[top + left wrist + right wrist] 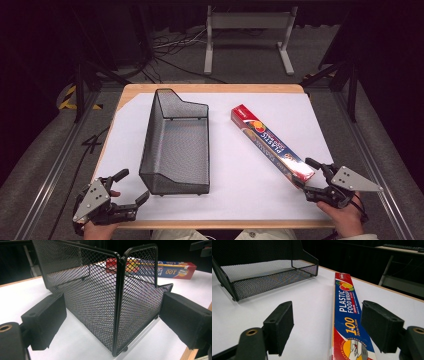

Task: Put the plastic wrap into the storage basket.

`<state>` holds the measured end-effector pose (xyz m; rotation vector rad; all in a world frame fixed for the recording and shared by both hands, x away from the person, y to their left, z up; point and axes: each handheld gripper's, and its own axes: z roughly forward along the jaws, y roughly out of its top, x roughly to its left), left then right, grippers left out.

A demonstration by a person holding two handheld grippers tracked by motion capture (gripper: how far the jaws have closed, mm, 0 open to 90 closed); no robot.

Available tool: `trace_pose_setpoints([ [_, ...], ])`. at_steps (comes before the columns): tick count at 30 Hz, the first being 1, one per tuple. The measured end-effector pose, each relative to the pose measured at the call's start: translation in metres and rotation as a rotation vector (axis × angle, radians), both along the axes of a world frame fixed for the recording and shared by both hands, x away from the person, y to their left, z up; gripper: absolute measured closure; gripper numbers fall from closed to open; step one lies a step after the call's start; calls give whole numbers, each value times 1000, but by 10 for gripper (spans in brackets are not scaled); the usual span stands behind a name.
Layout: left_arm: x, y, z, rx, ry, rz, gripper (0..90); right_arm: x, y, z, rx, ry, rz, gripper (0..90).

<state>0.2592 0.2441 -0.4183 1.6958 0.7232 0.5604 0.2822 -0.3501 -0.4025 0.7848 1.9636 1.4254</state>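
Note:
A black wire-mesh basket [175, 145] stands left of centre on the white table cover, and its near corner [117, 315] rises between my left jaws. My left gripper [134, 185] is open at the table's front left, and its pads [47, 320] stand apart from the mesh on either side. A long red and blue box of plastic food wrap [272, 145] lies diagonally to the basket's right. My right gripper [308, 177] is open at the box's near end [348, 340]. Its left pad [279, 327] hangs over bare table.
The wooden table edge [215, 224] runs along the front, close to both hands. A grey metal stand [247, 30] and cables are on the floor beyond the table. A strip of white cover [225, 150] separates the basket and the box.

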Motion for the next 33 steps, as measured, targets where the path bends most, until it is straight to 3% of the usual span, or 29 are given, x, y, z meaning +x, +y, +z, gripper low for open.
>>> trace_pose_setpoints([
  [6,0,-1,0,-3,-3,0,83,0,2,1,2,13,5,282],
  [10,0,-1,0,-1,-5,0,83,1,3,0,5,45,2,222],
  [14,0,-1,0,1,-5,0,83,-1,6,2,2,40,10,207],
  [18,1,-2,0,-1,-8,-4,82,-1,8,8,-7,47,20,199],
  [22,4,-4,-1,6,-8,-6,81,3,8,17,-31,85,29,173],
  [28,5,-6,-1,12,-7,-15,81,11,8,30,-29,117,46,150],
  [33,6,-6,-1,17,-10,-22,81,20,15,37,-28,107,56,151],
])
